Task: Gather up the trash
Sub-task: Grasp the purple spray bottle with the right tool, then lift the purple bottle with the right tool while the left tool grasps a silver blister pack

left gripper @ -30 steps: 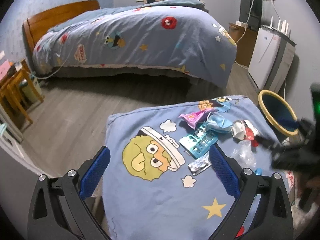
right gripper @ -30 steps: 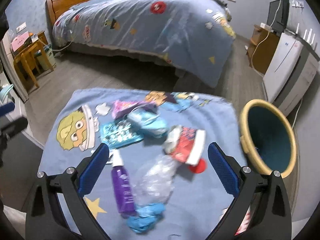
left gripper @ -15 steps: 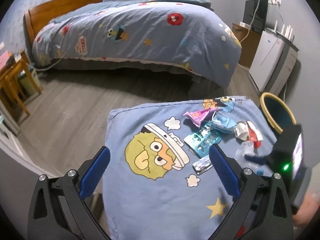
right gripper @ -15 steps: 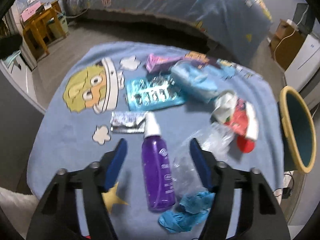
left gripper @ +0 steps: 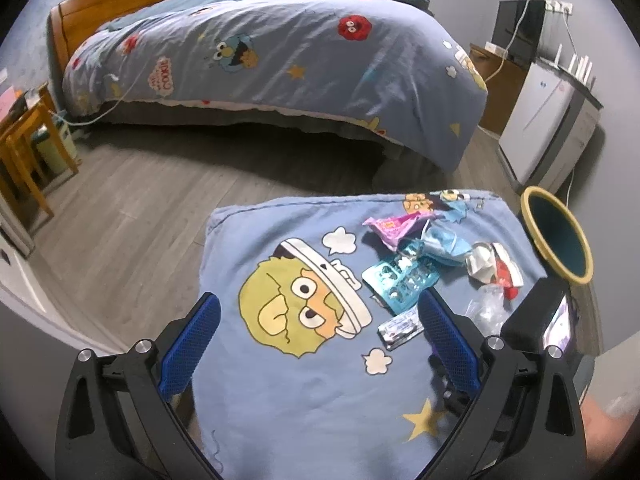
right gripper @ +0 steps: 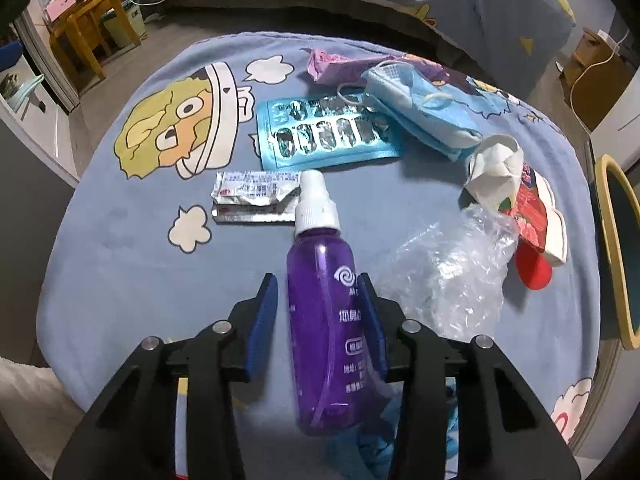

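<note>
- Jaws of the right gripper (right gripper: 320, 300) have just been closing around the purple spray bottle (right gripper: 326, 312). The right-hand pad is on the bottle's side or nearly so, while a thin gap shows at the left-hand pad, so I judge it straddled, not yet gripped.
- The left gripper (left gripper: 320, 338) hovers wide open over the cartoon print with nothing between its fingers.
- The bottle lies on its side, white nozzle pointing away, touching the torn foil sachets (right gripper: 256, 190).
- Risk: the bottle is round and smooth. If the pads squeeze off-centre it could roll or squirt out sideways.
- Risk: crinkled clear plastic (right gripper: 452, 276) lies just beside the right-hand finger and blue glove-like scrap (right gripper: 376, 446) sits under the bottle's base. Either could get pinched too and drag along.
- Other rubbish beyond: a teal blister pack (right gripper: 324, 136), a blue face mask (right gripper: 416, 108), a pink wrapper (right gripper: 340, 64), and white and red packaging (right gripper: 516, 196).
- All of it sits on a soft blue cartoon blanket (right gripper: 120, 248). The yielding cloth may let the fingers snag.
- The yellow-rimmed bin (right gripper: 616, 248) stands off the blanket's right edge.
- Beyond are grey plank floor (left gripper: 120, 216), a bed (left gripper: 280, 52) and a wooden stool (left gripper: 24, 140).
</note>
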A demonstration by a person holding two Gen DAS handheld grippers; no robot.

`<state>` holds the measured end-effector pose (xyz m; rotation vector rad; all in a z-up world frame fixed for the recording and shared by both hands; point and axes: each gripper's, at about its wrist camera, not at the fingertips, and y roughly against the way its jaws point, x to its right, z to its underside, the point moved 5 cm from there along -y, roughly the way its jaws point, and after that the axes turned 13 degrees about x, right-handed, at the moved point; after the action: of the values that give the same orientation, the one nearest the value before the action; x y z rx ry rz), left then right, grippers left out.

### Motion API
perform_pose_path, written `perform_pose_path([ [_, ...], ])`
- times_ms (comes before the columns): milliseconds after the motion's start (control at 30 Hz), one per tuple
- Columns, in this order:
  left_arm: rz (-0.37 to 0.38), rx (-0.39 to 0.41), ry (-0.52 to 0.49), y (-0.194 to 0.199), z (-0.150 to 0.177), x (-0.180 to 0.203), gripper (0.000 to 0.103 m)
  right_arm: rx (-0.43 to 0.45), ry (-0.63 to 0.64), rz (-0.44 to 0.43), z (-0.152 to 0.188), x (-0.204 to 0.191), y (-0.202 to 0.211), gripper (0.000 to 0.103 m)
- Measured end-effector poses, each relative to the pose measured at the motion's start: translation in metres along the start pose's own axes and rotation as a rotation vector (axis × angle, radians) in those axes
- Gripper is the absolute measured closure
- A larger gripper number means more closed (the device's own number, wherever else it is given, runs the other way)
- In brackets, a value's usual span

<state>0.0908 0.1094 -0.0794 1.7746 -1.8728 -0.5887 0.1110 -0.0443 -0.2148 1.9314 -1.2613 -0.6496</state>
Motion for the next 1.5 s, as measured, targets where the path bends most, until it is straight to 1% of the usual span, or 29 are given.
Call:
perform_pose_path([
  [200, -0.001, -0.002, -0.008, -0.001, 0.0, 0.003, 0.005, 0.03, -0.032, -0.03, -0.013, 0.004, 0.011, 0.071],
  [433, 0.0, 0.002, -0.024, -0.003, -0.004, 0.012, 0.005, 0.086, -0.073, -0.04, -0.041, 0.018, 0.042, 0.071],
  [600, -0.006, -0.013, -0.029, -0.012, -0.002, 0.017, 0.005, 0.087, -0.046, -0.037, -0.069, 0.036, 0.075, 0.071],
  [667, -0.009, -0.02, -0.042, -0.018, 0.0, 0.022, 0.005, 0.104, -0.029, -0.039, -0.083, 0.047, 0.09, 0.071],
  [733, 0.0, -0.022, -0.054, -0.024, 0.003, 0.028, 0.005, 0.124, -0.002, -0.024, -0.089, 0.057, 0.099, 0.071],
  [800, 0.014, -0.038, -0.073, -0.033, 0.01, 0.037, 0.005, 0.153, 0.004, -0.01, -0.091, 0.067, 0.102, 0.071],
  [900, 0.017, -0.07, -0.104, -0.047, 0.024, 0.05, 0.005, 0.134, -0.046, -0.016, -0.089, 0.081, 0.094, 0.071],
  [1000, -0.017, -0.079, -0.118, -0.06, 0.04, 0.061, 0.005, 0.137, -0.023, -0.007, -0.09, 0.088, 0.092, 0.071],
  [1167, -0.065, -0.095, -0.071, -0.081, 0.063, 0.076, 0.005, 0.152, -0.038, -0.016, -0.095, 0.101, 0.091, 0.071],
  [1233, -0.066, -0.108, -0.06, -0.089, 0.072, 0.085, 0.005, 0.159, -0.032, -0.014, -0.096, 0.105, 0.092, 0.071],
  [1367, -0.078, -0.156, -0.076, -0.106, 0.087, 0.096, 0.005, 0.157, -0.035, -0.019, -0.095, 0.114, 0.091, 0.071],
  [1500, -0.075, -0.179, -0.04, -0.117, 0.094, 0.101, 0.005, 0.148, -0.043, -0.024, -0.093, 0.122, 0.089, 0.071],
])
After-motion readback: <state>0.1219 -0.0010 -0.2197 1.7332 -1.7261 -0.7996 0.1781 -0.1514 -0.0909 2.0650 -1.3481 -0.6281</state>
